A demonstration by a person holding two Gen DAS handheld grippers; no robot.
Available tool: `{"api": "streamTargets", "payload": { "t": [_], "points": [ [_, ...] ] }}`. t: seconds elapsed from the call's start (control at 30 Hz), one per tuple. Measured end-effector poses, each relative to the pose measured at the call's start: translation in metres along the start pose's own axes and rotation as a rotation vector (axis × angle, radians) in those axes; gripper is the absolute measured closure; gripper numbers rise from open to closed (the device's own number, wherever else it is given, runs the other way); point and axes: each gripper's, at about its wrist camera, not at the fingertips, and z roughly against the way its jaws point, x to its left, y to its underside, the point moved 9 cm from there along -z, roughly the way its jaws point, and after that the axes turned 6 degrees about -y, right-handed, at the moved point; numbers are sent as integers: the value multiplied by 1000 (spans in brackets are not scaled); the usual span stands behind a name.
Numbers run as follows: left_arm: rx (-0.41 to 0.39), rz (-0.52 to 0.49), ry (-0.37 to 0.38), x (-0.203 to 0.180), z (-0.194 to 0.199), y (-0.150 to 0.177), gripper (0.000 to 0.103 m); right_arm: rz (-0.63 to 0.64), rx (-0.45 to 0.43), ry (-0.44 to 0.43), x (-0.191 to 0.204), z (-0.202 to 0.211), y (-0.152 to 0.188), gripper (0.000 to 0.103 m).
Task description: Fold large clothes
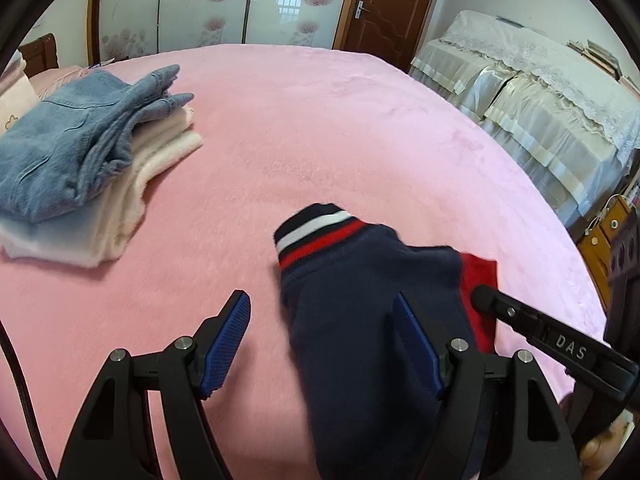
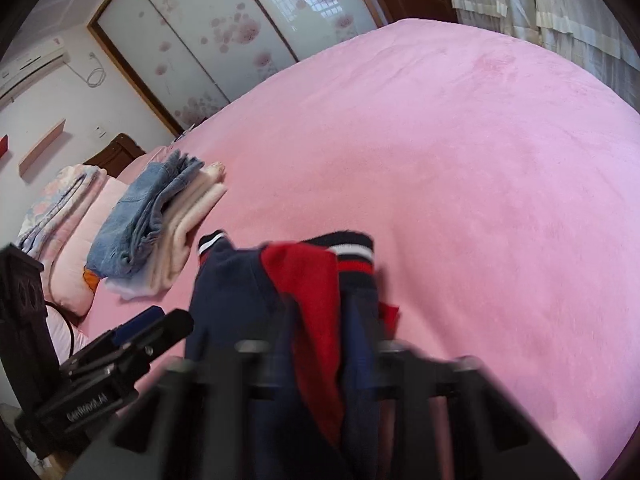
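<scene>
Left gripper (image 1: 320, 340) jaws apart, navy garment (image 1: 360, 320) draped over its right finger, not pinched. Right gripper (image 2: 316, 344) clamped tight on the same navy-and-red garment at the pink bed's (image 1: 360, 140) near edge. Far left: folded jeans (image 1: 68, 148) stacked on white clothes (image 1: 120, 208).

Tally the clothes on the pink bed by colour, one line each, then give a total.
Blue denim: 1, the folded jeans on top of the pile.
Cream/white: 1 folded stack under the jeans; how many pieces it holds cannot be told.
Navy with red: 1, the striped-cuff garment, pinched in the right gripper.
Total: 3 at least.
</scene>
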Motion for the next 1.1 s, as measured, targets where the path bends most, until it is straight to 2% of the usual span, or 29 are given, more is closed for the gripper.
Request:
{"api": "streamTargets", "payload": {
  "t": [0.17, 0.27, 0.4, 0.53, 0.67, 0.77, 0.83, 0.9, 0.97, 1.1],
  "points": [
    [76, 11, -9, -9, -35, 12, 35, -112, 22, 68, -34, -14, 14, 99],
    [68, 8, -20, -11, -40, 17, 35, -172, 49, 50, -48, -27, 29, 99],
    [74, 12, -14, -8, -30, 18, 35, -185, 54, 32, -50, -27, 29, 99],
    [99, -2, -23, -5, -11, 16, 35, -180, 33, 12, -40, -6, 19, 86],
    [111, -11, -37, -4, 14, 20, 34, -155, -36, 12, -30, 33, 11, 78],
    [114, -13, -39, -4, 34, 24, 29, -119, -72, 43, -23, 60, 14, 68],
    [103, -9, -47, -2, 48, 26, 23, -75, -88, 65, -15, 78, 18, 66],
    [87, -5, -54, 0, 62, 28, 22, -34, -95, 82, -8, 90, 22, 63],
    [84, 5, -49, 1, 75, 31, 22, 8, -100, 107, -1, 103, 28, 54],
    [100, 24, 17, -2, 97, 39, 22, 82, -131, 156, 12, 128, 35, 38]
  ]
}}
